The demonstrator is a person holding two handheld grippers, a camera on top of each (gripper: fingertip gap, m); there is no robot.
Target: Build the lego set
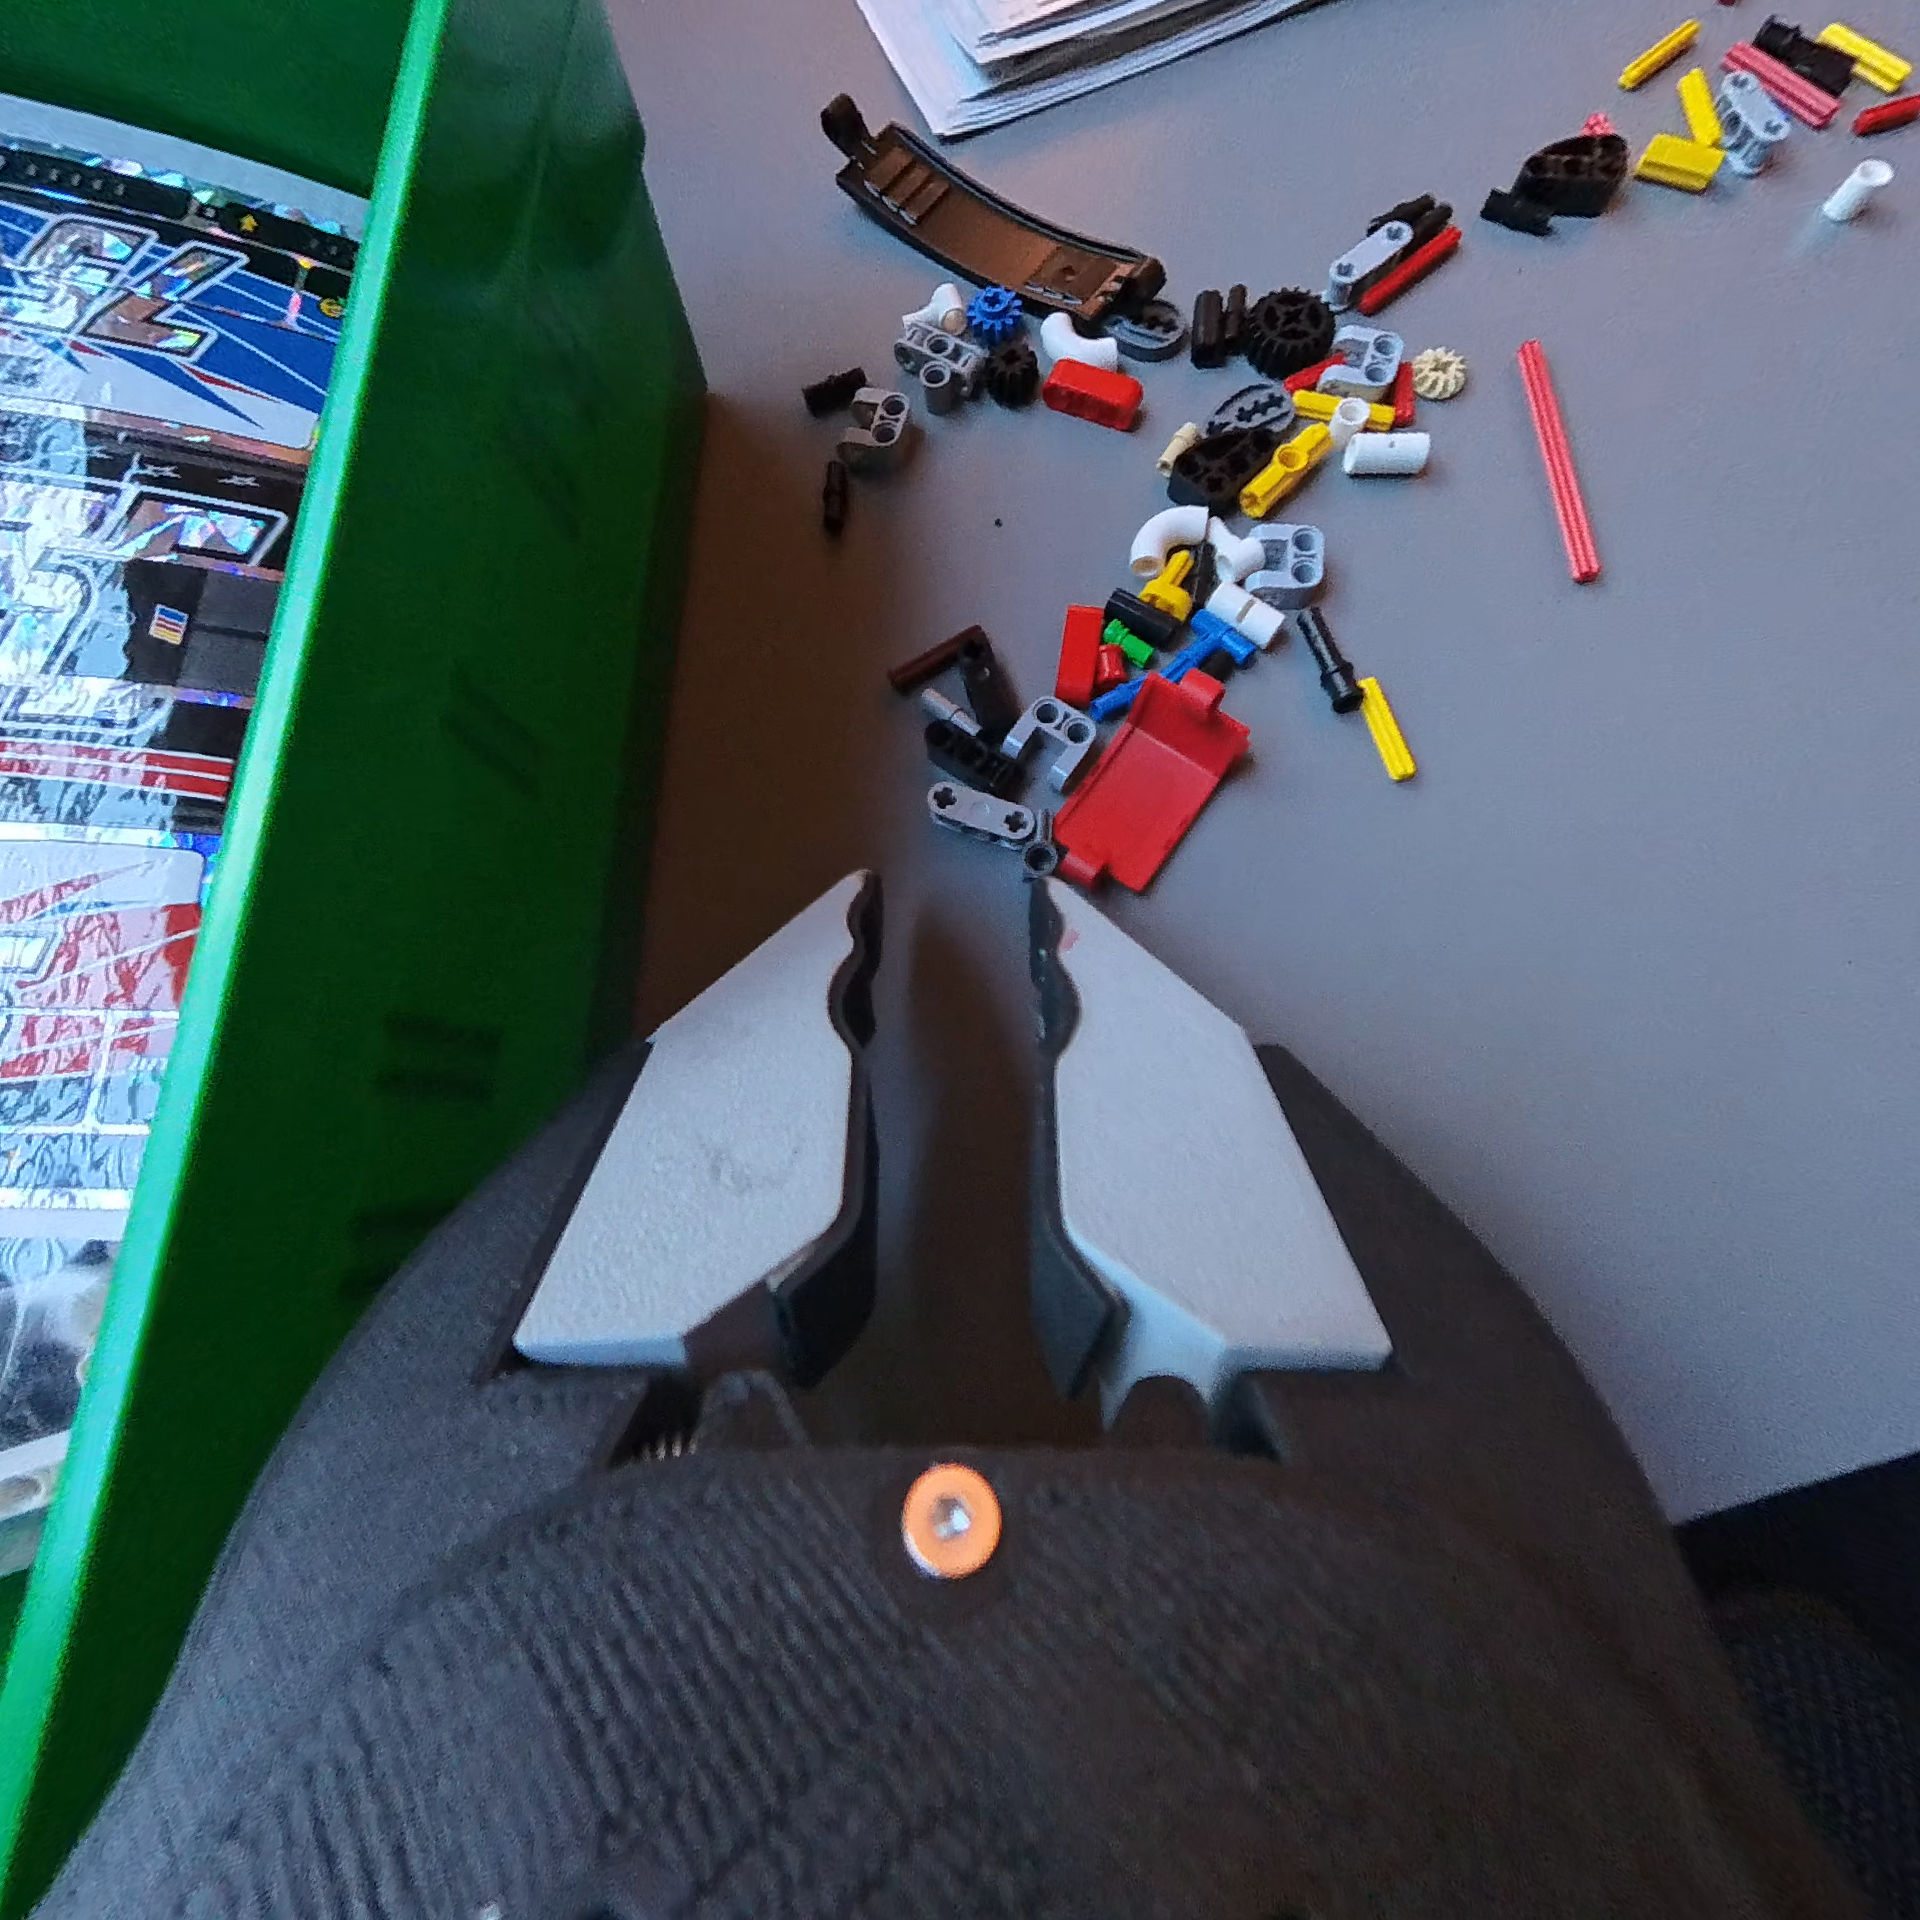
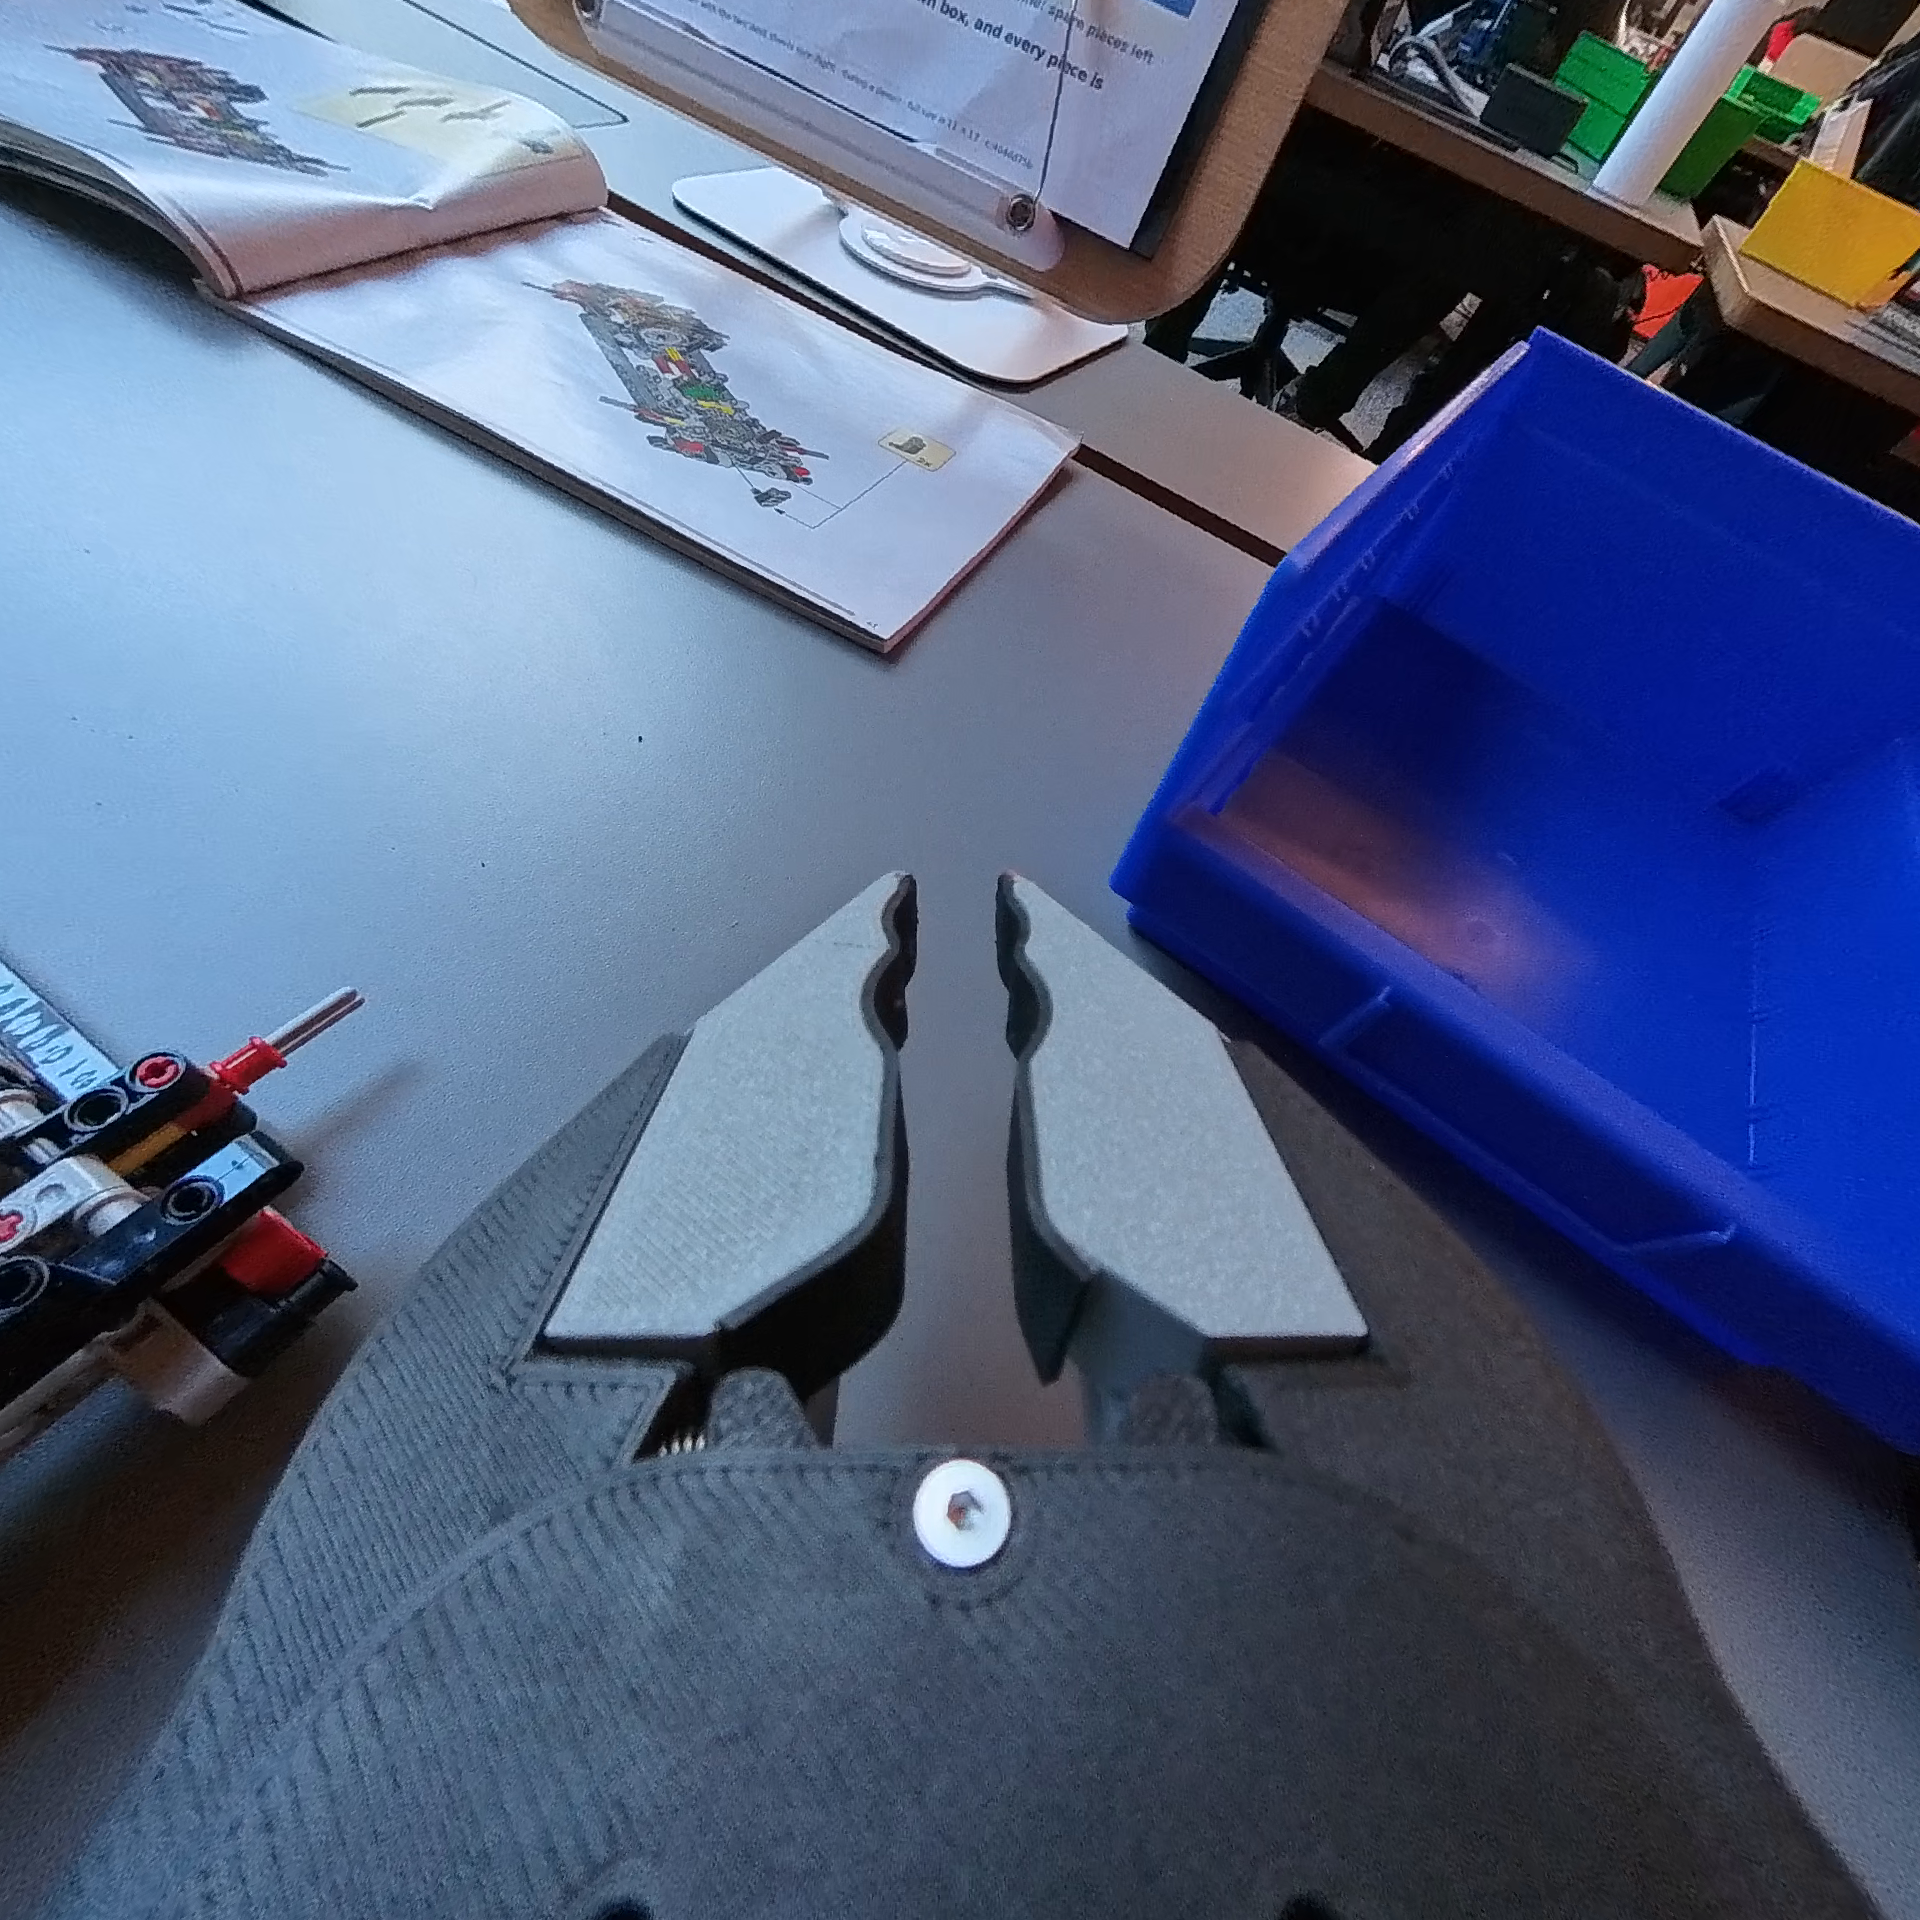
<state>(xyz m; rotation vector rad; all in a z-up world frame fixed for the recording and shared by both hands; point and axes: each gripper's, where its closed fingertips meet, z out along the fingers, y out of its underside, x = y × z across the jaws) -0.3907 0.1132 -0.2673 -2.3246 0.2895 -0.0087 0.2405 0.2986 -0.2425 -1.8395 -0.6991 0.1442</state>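
In the left wrist view my left gripper [image 1: 954, 883] is open with nothing between its pads, low over the grey table [image 1: 1558, 1039]. A small dark grey pin [image 1: 1042, 857] lies just ahead of the right fingertip [image 1: 1049, 914]. A flat grey link [image 1: 982, 810] and a red panel piece [image 1: 1148, 790] lie right beyond it, at the near end of a scatter of small building pieces [image 1: 1247, 416]. In the right wrist view my right gripper [image 2: 955, 881] is open by a narrow gap and empty over bare table, beside a blue bin [image 2: 1558, 935].
A green bin [image 1: 499, 623] holding a shiny sticker sheet [image 1: 104, 623] stands close on the left gripper's left. A partly built model [image 2: 135, 1195] sits left of the right gripper. An open instruction booklet [image 2: 675, 416] and a monitor stand [image 2: 904, 270] lie farther back. The gap from one gripper's tips to the other's is roughly 65 centimetres.
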